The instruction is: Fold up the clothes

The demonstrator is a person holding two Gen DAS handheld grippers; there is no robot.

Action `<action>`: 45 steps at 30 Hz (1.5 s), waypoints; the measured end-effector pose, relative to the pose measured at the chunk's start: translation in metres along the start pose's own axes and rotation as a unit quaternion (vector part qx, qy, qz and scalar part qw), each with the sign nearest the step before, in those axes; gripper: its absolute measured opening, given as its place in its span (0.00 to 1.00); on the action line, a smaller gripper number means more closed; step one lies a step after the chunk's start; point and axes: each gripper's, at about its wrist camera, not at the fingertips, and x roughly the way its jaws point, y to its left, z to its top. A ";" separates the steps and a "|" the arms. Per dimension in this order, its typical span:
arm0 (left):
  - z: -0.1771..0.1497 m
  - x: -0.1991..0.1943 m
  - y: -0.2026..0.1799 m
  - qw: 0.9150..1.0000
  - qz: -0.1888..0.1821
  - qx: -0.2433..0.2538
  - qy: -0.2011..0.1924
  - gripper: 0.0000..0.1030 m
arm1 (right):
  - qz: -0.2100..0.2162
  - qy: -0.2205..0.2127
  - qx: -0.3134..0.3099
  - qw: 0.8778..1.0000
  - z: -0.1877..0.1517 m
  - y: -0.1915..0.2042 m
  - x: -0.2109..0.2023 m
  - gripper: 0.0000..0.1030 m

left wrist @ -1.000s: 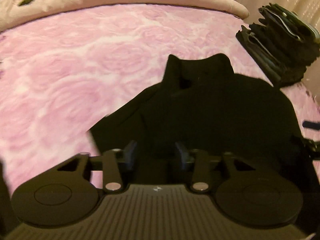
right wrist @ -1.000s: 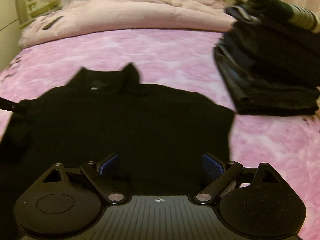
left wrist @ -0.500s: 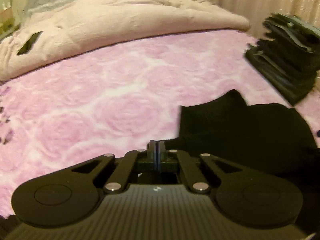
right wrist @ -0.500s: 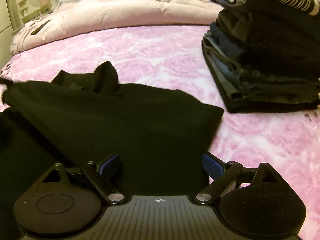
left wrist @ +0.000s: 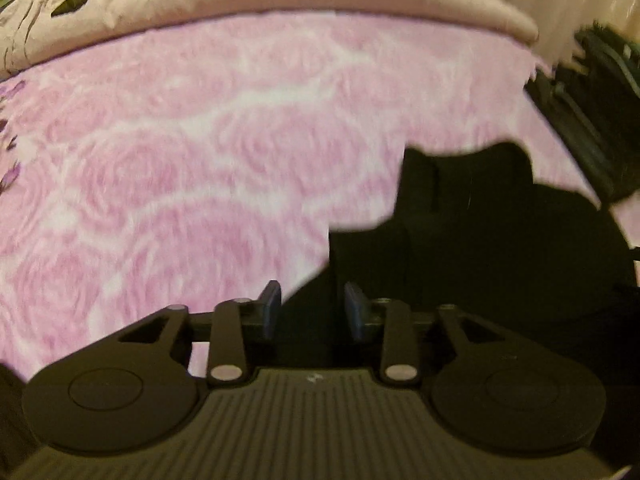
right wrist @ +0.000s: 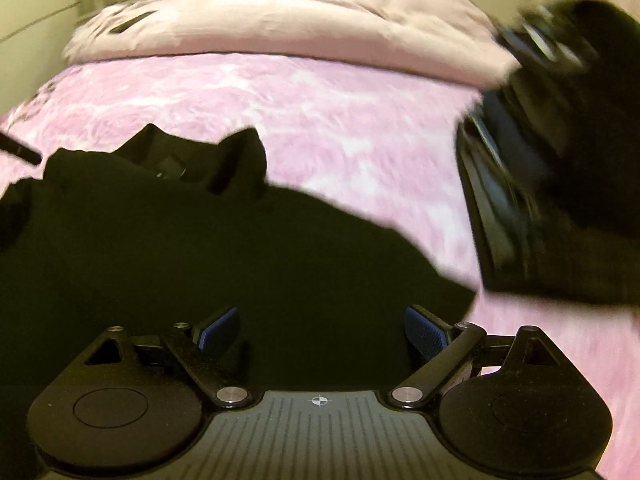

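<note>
A black collared garment (left wrist: 480,248) lies on the pink rose-patterned blanket (left wrist: 200,160), collar pointing away. My left gripper (left wrist: 312,312) hovers at the garment's left edge with its jaws opening. Dark cloth shows in the gap, but the blue pads (left wrist: 270,304) do not press on it. In the right wrist view the same garment (right wrist: 200,260) fills the lower left. My right gripper (right wrist: 320,328) stands wide open over the garment's right part, holding nothing.
A stack of folded dark clothes (right wrist: 560,180) sits on the blanket (right wrist: 320,100) to the right of the garment, also seen as the stack (left wrist: 592,120) in the left wrist view. A bunched beige duvet (right wrist: 300,12) lies across the far end of the bed.
My left gripper, shut half a second ago, now has its jaws apart at the garment's left edge. The garment's left side looks narrower than a second ago. The right gripper stays open.
</note>
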 end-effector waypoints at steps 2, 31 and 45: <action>0.009 0.009 -0.001 1.000 -0.008 0.010 -0.006 0.32 | -0.013 0.013 -0.018 1.000 0.010 -0.009 0.018 0.89; 0.003 -0.007 -0.030 0.992 0.061 0.096 -0.056 0.08 | 0.087 -0.023 0.158 0.983 -0.010 -0.016 -0.052 0.61; -0.018 0.037 -0.086 0.981 -0.032 0.192 0.000 0.11 | 0.076 0.084 0.202 0.973 -0.107 0.008 -0.100 0.61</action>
